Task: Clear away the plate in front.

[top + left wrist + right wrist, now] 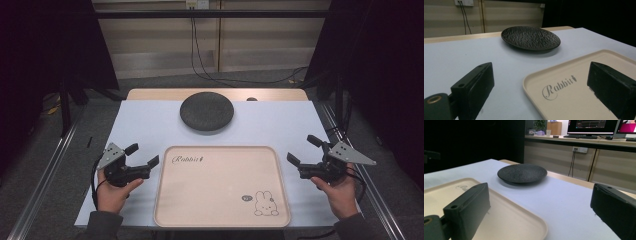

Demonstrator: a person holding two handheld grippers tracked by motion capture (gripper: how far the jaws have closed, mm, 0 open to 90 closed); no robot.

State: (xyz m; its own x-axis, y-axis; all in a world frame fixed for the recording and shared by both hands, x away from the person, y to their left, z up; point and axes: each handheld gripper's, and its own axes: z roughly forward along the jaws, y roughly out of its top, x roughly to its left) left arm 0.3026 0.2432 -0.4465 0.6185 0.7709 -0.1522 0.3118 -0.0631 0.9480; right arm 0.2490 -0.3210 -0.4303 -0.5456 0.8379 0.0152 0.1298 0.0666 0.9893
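Note:
A cream tray [220,220] printed with "Rabbit" and a small bunny lies at the table's front centre, with nothing on it. Behind it sits a dark textured round plate [206,111]. My left gripper [143,154] is held just left of the tray, open and empty, its jaws pointing at the tray's near-left corner [529,82]. My right gripper [304,150] hovers at the tray's right edge, open and empty. The plate [531,38] lies ahead in the left gripper view, and the plate [522,173] and tray rim [534,220] show in the right gripper view.
A pale blue-white mat [145,125] covers the table, with a wooden strip [150,94] along its far edge. Metal rails [45,175] run down both sides. Cables hang from a wall socket [197,50] behind. Monitors [594,126] stand on a counter.

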